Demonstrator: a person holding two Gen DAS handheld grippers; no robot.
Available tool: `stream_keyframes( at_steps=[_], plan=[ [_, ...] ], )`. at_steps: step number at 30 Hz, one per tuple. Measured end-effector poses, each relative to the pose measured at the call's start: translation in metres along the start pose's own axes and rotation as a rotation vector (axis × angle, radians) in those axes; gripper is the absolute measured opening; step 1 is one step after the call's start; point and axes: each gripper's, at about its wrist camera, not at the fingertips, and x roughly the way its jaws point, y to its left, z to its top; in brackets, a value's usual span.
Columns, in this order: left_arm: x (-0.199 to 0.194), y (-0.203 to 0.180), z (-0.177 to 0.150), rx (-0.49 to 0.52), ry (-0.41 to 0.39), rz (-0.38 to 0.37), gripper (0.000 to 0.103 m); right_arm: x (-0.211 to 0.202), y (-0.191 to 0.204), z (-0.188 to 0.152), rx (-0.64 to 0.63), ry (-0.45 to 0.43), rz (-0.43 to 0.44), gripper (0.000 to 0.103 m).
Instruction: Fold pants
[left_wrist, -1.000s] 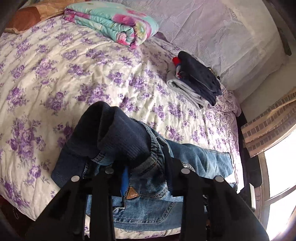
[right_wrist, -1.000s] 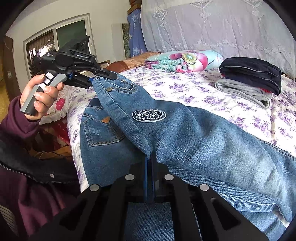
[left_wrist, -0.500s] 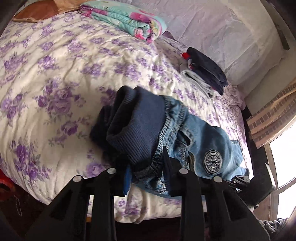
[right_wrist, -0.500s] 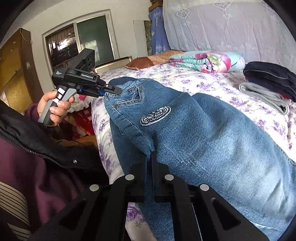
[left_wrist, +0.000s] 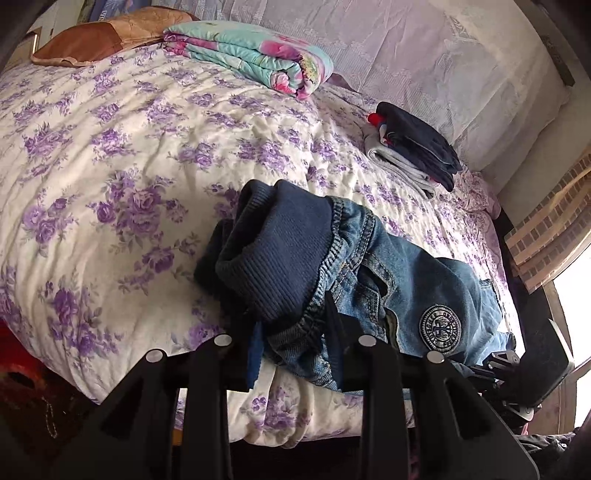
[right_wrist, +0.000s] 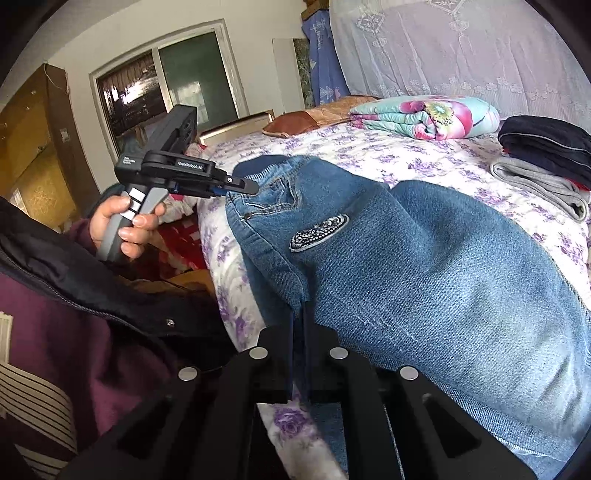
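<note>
1. Since half a second ago, the jeans (right_wrist: 424, 266) have swung further onto the bed (left_wrist: 110, 155), and the waistband end held by the left hand-held gripper (left_wrist: 291, 332) has moved in over the floral cover.
2. Jeans lie draped along the near edge of the bed, their long axis running from the ribbed navy waistband (left_wrist: 280, 254) at 12 o'clock of the left hand-held gripper toward 4 o'clock, where the round patch (left_wrist: 439, 326) shows.
3. Left hand-held gripper pinches the bunched waistband; right hand-held gripper (right_wrist: 299, 332), pressed together on a denim edge, sits nearer the legs.
4. Judged from this, the fold turns on carrying one end along that axis onto the other.
5. Folded clothes (left_wrist: 413, 147) and a rolled quilt (left_wrist: 251, 55) sit well apart at 1 and 12 o'clock.
</note>
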Motion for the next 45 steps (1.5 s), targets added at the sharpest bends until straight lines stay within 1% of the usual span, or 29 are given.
stream_keyframes(
  at_steps=[3,6,9,11,12,13,14,15,16,18,19,20,21,22,23,24,26,27,28,30,32,33,35,36,37,38,40,43,45],
  plan=[
    [0.008,0.007,0.0,-0.021,0.015,0.011,0.028,0.008,0.011,-0.001,-0.052,0.036,0.014,0.005],
    [0.014,0.009,-0.001,-0.015,0.017,0.023,0.028,0.03,0.009,-0.015,-0.076,0.125,-0.045,0.005],
    [0.016,0.004,-0.003,0.009,0.006,0.051,0.029,0.031,0.006,-0.016,-0.05,0.11,-0.059,0.005],
    [0.011,-0.002,-0.005,0.039,-0.018,0.071,0.028,0.029,0.009,-0.016,-0.058,0.103,-0.077,0.009],
    [0.008,-0.005,-0.005,0.056,-0.032,0.077,0.028,0.029,0.011,-0.017,-0.066,0.1,-0.086,0.013],
    [0.004,-0.007,-0.005,0.066,-0.041,0.077,0.028,0.027,0.014,-0.017,-0.072,0.097,-0.088,0.024],
    [-0.001,-0.009,-0.005,0.07,-0.049,0.075,0.028,0.024,0.016,-0.017,-0.075,0.09,-0.09,0.032],
    [-0.007,-0.01,-0.004,0.072,-0.057,0.071,0.029,0.016,0.021,-0.017,-0.078,0.07,-0.094,0.045],
    [-0.013,-0.011,-0.003,0.073,-0.064,0.073,0.03,0.007,0.023,-0.017,-0.078,0.043,-0.109,0.054],
    [-0.027,-0.013,-0.001,0.07,-0.069,0.101,0.035,-0.022,0.019,-0.016,-0.03,-0.027,-0.152,0.06],
    [-0.035,-0.014,0.0,0.066,-0.077,0.124,0.034,-0.04,0.012,-0.015,0.02,-0.067,-0.167,0.062],
    [-0.044,-0.013,0.003,0.059,-0.09,0.136,0.034,-0.06,0.001,-0.015,0.081,-0.108,-0.213,0.064],
    [-0.054,-0.013,0.005,0.053,-0.105,0.129,0.034,-0.081,-0.013,-0.016,0.153,-0.148,-0.3,0.073],
    [-0.062,-0.015,0.008,0.056,-0.12,0.111,0.034,-0.103,-0.03,-0.019,0.238,-0.183,-0.416,0.082],
    [-0.068,-0.02,0.01,0.068,-0.132,0.094,0.034,-0.124,-0.049,-0.025,0.333,-0.212,-0.531,0.085],
    [-0.07,-0.027,0.011,0.087,-0.136,0.066,0.035,-0.145,-0.069,-0.033,0.435,-0.238,-0.619,0.086],
    [-0.057,-0.046,0.01,0.138,-0.113,-0.009,0.037,-0.184,-0.111,-0.058,0.69,-0.273,-0.75,0.087],
    [-0.044,-0.056,0.007,0.159,-0.083,-0.041,0.038,-0.2,-0.129,-0.073,0.813,-0.281,-0.796,0.087],
    [-0.028,-0.065,0.004,0.172,-0.046,-0.078,0.038,-0.209,-0.144,-0.086,0.905,-0.274,-0.828,0.087],
    [0.004,-0.082,-0.003,0.198,0.022,-0.153,0.038,-0.215,-0.171,-0.104,0.997,-0.246,-0.876,0.087],
    [0.038,-0.092,-0.008,0.217,0.082,-0.158,0.038,-0.21,-0.194,-0.113,1.052,-0.189,-0.905,0.085],
    [0.056,-0.09,-0.01,0.202,0.119,-0.157,0.038,-0.204,-0.203,-0.113,1.063,-0.165,-0.904,0.084],
    [0.076,-0.086,-0.014,0.173,0.139,-0.154,0.038,-0.193,-0.22,-0.115,1.047,-0.095,-0.892,0.063],
    [0.078,-0.086,-0.014,0.172,0.124,-0.156,0.038,-0.188,-0.226,-0.115,1.045,-0.071,-0.908,0.043],
    [0.077,-0.087,-0.015,0.176,0.116,-0.154,0.04,-0.19,-0.226,-0.113,1.032,-0.103,-0.875,0.02],
    [0.076,-0.088,-0.015,0.174,0.115,-0.159,0.042,-0.195,-0.223,-0.11,1.017,-0.134,-0.839,0.017],
    [0.075,-0.089,-0.016,0.173,0.113,-0.163,0.044,-0.215,-0.197,-0.093,0.941,-0.219,-0.861,0.016],
    [0.075,-0.09,-0.017,0.18,0.111,-0.158,0.044,-0.251,-0.14,-0.071,0.818,-0.318,-0.947,0.015],
    [0.075,-0.092,-0.017,0.193,0.106,-0.147,0.045,-0.267,-0.109,-0.071,0.797,-0.336,-1.009,0.016]
  ],
)
